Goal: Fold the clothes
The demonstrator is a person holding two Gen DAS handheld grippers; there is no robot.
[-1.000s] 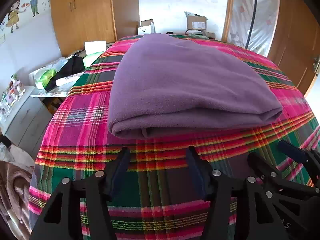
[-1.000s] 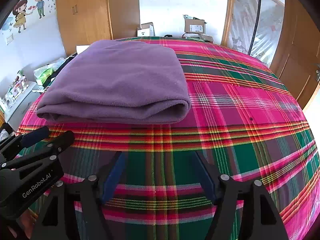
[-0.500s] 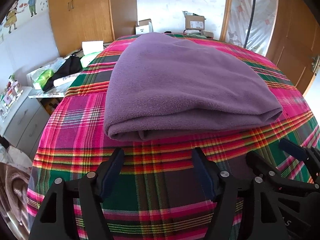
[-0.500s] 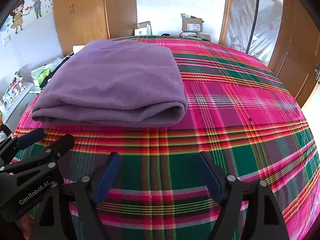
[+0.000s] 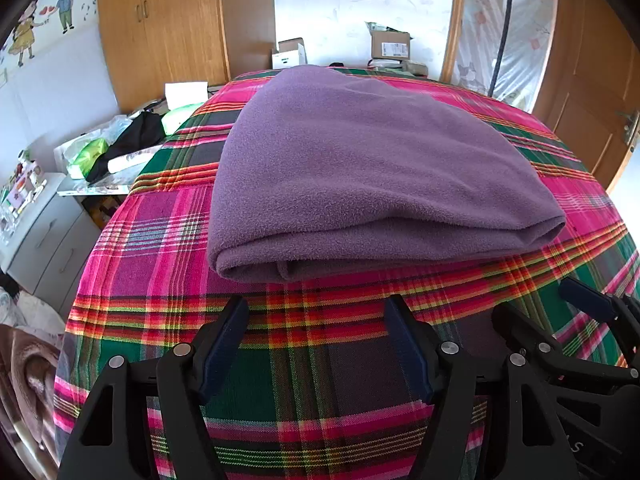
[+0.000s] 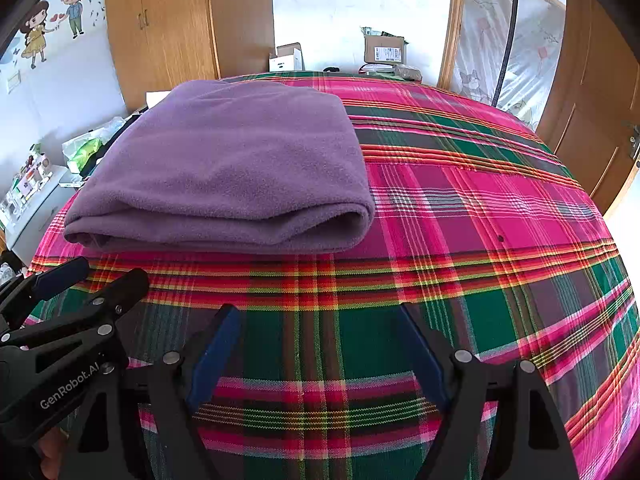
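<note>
Purple fleece [image 5: 368,176] folded, lying toward bed's [image 5: 160,264] left edge. Left gripper [image 5: 316,312] and right gripper [image 6: 320,316] both apart, empty, jaws lately widened, short of fleece.

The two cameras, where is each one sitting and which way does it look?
Left wrist view: sits on the left tongs, looks forward and down at the purple fleece; its open fingers show, with the right tongs beside them.
Right wrist view: sits on the right tongs, same tilt, fleece up-left; the left tongs poke in.
Both share the fleece, the plaid cloth and the wardrobe.
</note>
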